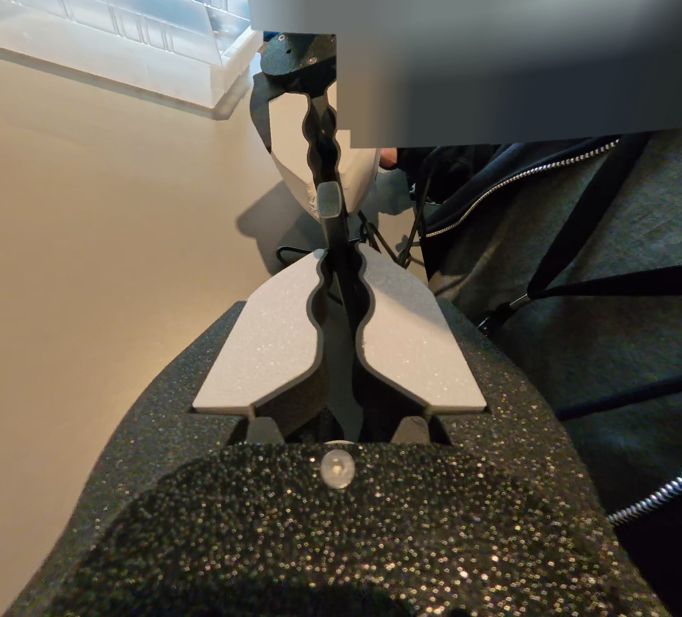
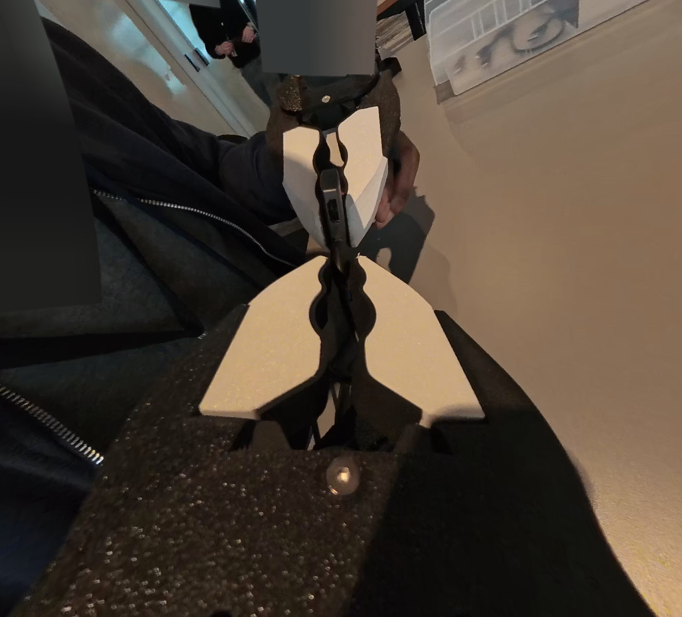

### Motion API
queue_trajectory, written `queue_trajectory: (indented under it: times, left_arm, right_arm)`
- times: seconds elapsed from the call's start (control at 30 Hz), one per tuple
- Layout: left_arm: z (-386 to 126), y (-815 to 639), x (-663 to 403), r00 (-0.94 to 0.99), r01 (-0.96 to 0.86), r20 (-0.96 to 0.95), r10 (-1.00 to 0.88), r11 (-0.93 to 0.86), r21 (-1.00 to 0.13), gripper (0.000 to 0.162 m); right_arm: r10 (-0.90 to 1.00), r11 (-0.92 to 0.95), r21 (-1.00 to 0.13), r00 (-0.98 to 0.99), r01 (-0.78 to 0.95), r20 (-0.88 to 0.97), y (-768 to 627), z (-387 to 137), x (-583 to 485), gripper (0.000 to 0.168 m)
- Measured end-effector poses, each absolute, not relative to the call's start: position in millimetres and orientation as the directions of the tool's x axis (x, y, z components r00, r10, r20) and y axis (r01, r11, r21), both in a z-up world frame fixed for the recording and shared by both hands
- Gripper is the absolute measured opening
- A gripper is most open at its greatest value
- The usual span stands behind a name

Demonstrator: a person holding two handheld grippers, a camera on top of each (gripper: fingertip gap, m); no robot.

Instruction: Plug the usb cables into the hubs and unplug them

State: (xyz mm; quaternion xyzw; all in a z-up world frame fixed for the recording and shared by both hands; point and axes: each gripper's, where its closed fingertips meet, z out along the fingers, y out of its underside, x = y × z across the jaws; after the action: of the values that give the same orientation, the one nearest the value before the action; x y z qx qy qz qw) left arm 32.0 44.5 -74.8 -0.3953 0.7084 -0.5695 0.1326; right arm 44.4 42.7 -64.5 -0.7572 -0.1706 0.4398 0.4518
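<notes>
Facing each other tip to tip above the beige worktop [image 1: 110, 230], the two tools meet at the centre of both views. The left tool [image 1: 341, 267] has its white-faced fingers [image 1: 269, 337] pressed close on a slim black hub body that runs up between them; the hub [image 2: 332, 204] shows best in the right wrist view, at 12 o'clock, dark grey with a port on its side, pinched between the far tool's white fingers. The right tool [image 2: 341, 267] is likewise closed, pinching a thin black usb cable [image 2: 343, 352] whose plug end meets the hub's lower end right at its fingertips; whether the plug is fully seated cannot be told. In the left wrist view the far tool grips a dark piece with a grey rounded end [image 1: 328, 200] at 12 o'clock. A dark zipped jacket [image 1: 553, 248] fills 3 o'clock there, and clear plastic bins [image 2: 516, 16] sit at 1 o'clock in the right wrist view.
</notes>
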Motion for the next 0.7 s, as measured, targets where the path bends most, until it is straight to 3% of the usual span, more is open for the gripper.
queue_trajectory:
  times: [0.37,0.53,0.7]
  left_arm:
    - [-73,42,32,-0.657,-0.405,0.274,-0.702,0.022,-0.914,0.01]
    - [-67,50,36,-0.634,-0.398,0.409,-0.656,-0.177,-0.9,0.01]
    - [-70,51,37,-0.632,-0.405,0.419,-0.652,-0.183,-0.896,0.01]
  right_arm:
    - [0.658,-0.51,-0.856,0.604,-0.083,-0.45,44,-63,41,0.009]
    - [0.625,-0.455,-0.86,0.606,-0.23,-0.492,51,-55,47,0.01]
    - [0.609,-0.476,-0.84,0.591,-0.262,-0.529,52,-59,50,0.01]
